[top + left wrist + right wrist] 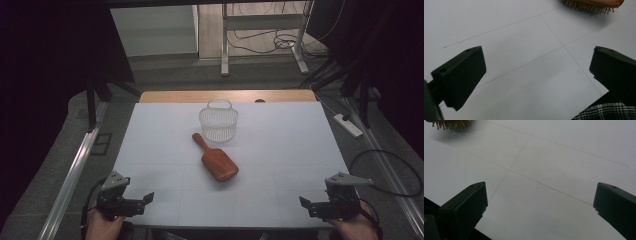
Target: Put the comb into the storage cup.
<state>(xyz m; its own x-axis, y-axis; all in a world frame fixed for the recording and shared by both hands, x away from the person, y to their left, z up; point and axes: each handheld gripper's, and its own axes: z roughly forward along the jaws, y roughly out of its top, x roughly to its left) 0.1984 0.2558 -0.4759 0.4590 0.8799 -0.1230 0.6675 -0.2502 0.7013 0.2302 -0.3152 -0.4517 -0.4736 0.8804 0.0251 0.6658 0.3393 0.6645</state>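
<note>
At the near edge of the white table [150, 150] the left gripper [145, 199] and right gripper [306, 202] are waiting wide open and empty, likely a start pose. Mid-table a wooden hairbrush [216, 160] is lying bristles down, handle pointing at the white wire basket [218, 122] just behind it, probably where it's going; no readable writing anywhere

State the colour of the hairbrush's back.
Reddish-brown wood: the hairbrush lies bristles down on the white table, clearest in the high view.
</note>
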